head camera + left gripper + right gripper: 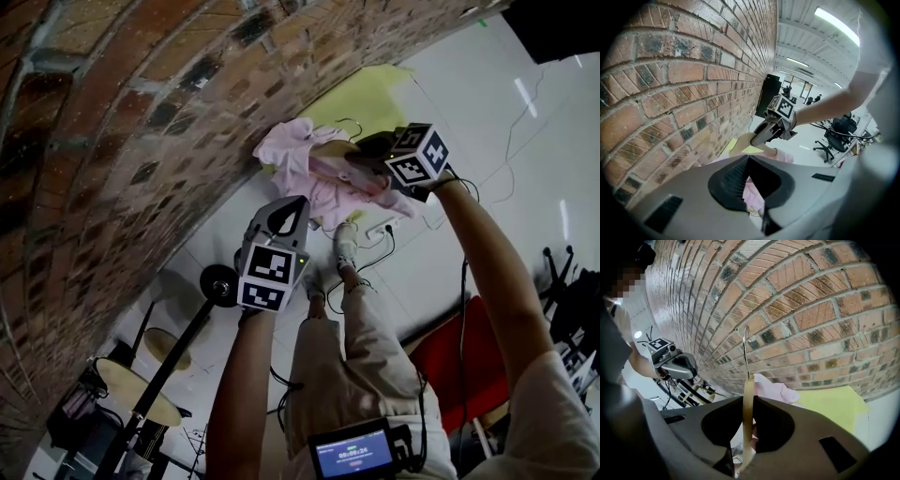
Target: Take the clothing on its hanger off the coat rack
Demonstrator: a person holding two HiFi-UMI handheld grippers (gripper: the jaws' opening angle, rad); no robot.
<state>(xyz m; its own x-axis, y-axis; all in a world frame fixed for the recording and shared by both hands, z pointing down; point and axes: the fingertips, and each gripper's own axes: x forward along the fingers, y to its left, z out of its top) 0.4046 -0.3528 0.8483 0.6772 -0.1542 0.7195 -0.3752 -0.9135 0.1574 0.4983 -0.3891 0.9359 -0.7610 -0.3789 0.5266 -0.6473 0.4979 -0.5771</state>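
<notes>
A pink garment (298,155) hangs on a wooden hanger (330,150) with a metal hook (349,123), held in the air close to the brick wall. My right gripper (364,157) is shut on the hanger. In the right gripper view the wooden bar (748,401) runs edge-on between the jaws, with the hook (746,341) above and the pink cloth (776,390) behind. My left gripper (289,214) hangs lower and nearer to me, shut, with nothing in it. Its own view shows the right gripper (764,136) on the hanger (740,143). The black coat rack pole (169,361) stands at lower left, apart from the garment.
A brick wall (112,122) fills the left side. A yellow mat (370,94) lies on the pale floor under the garment. Cables (380,246) trail near the feet. A red chair (459,361) stands at my right, and office chairs (839,133) stand farther off.
</notes>
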